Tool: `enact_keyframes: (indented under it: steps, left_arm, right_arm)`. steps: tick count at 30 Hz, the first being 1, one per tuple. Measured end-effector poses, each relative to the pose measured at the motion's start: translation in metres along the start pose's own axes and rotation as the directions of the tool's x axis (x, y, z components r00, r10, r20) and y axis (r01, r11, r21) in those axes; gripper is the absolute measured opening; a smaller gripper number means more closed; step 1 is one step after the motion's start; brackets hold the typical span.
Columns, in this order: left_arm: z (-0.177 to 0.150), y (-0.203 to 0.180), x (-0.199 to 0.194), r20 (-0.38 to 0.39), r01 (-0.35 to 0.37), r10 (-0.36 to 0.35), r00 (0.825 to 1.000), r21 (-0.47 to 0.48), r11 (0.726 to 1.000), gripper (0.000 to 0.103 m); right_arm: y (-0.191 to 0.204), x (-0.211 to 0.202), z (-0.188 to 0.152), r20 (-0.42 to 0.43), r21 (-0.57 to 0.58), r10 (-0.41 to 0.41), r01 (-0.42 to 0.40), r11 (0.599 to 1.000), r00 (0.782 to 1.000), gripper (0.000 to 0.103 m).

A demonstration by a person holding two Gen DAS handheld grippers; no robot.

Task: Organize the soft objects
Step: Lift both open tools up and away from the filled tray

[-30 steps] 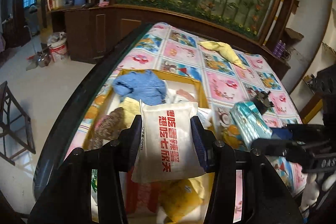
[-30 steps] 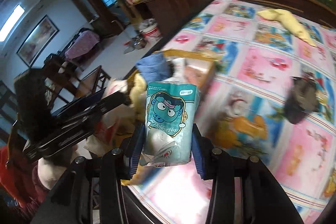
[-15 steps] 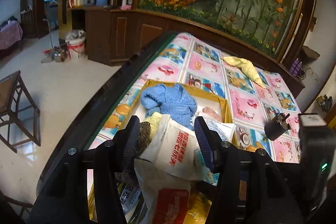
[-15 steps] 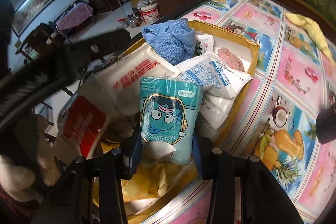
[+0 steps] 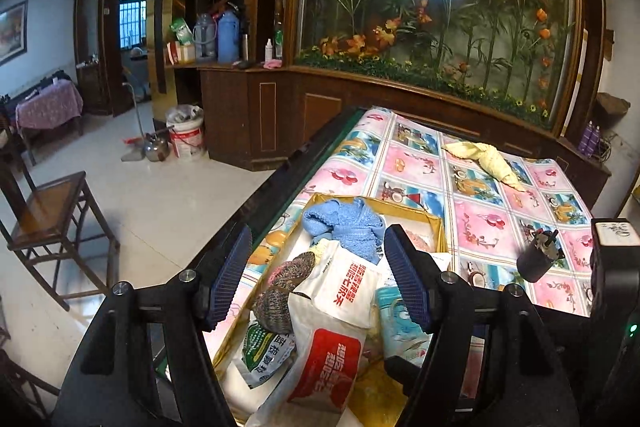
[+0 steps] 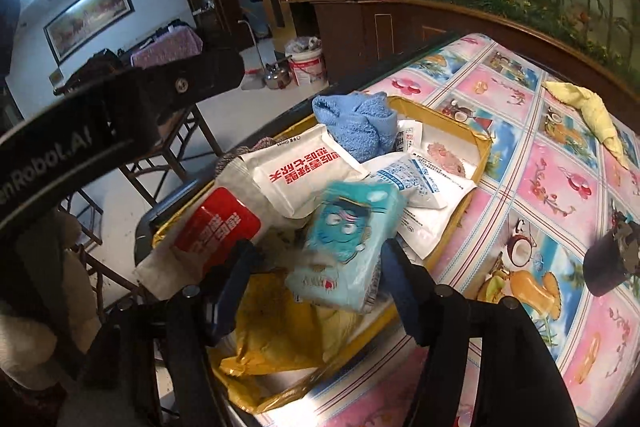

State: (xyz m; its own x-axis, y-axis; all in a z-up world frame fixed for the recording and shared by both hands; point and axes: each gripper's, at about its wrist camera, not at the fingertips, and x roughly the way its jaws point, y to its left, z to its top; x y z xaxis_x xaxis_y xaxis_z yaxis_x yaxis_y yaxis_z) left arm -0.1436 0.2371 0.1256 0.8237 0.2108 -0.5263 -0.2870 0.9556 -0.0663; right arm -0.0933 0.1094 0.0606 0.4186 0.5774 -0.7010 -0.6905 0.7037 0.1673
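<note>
My left gripper [image 5: 319, 277] hovers over the yellow box [image 5: 400, 205], its jaws opening with nothing pressed between the pads. Below them the white pouch with red lettering [image 5: 344, 287] lies on the pile in the box, beside a blue towel [image 5: 344, 223]. My right gripper [image 6: 320, 281] is over the same yellow box [image 6: 444, 119]; its jaws are opening too. The teal tissue pack [image 6: 344, 243] sits blurred between them, loose on the pile, and the pads do not press it. The white pouch [image 6: 304, 175] and blue towel [image 6: 356, 123] lie behind it.
A yellow cloth [image 5: 484, 159] lies at the table's far end and a small black object [image 5: 536, 259] stands right of the box. The box also holds other packets and a knitted piece [image 5: 280, 291]. A wooden chair [image 5: 52, 211] stands on the floor to the left.
Both grippers have opened and let go: the white pouch and the teal pack now rest on the pile in the box. The left gripper rose and tilted up; the right moved over the box.
</note>
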Motion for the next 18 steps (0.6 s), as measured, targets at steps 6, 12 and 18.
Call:
enact_keyframes:
  steps: [6,12,18]
  left_arm:
    - [-0.002,-0.008,-0.021,0.037,-0.024,0.023,0.999,0.022,0.999,0.070]
    - [-0.005,-0.017,-0.033,0.055,-0.035,0.033,0.998,0.039,0.999,0.070]
    - [-0.007,-0.026,-0.039,0.062,-0.045,0.042,0.997,0.058,0.997,0.070]
  right_arm:
    - [-0.006,-0.019,-0.008,0.029,0.045,0.016,-0.017,0.999,0.999,0.066]
    - [-0.019,-0.029,-0.018,0.042,0.099,0.025,-0.029,0.995,0.999,0.066]
    - [-0.024,-0.035,-0.028,0.044,0.124,0.027,-0.032,0.992,0.999,0.066]
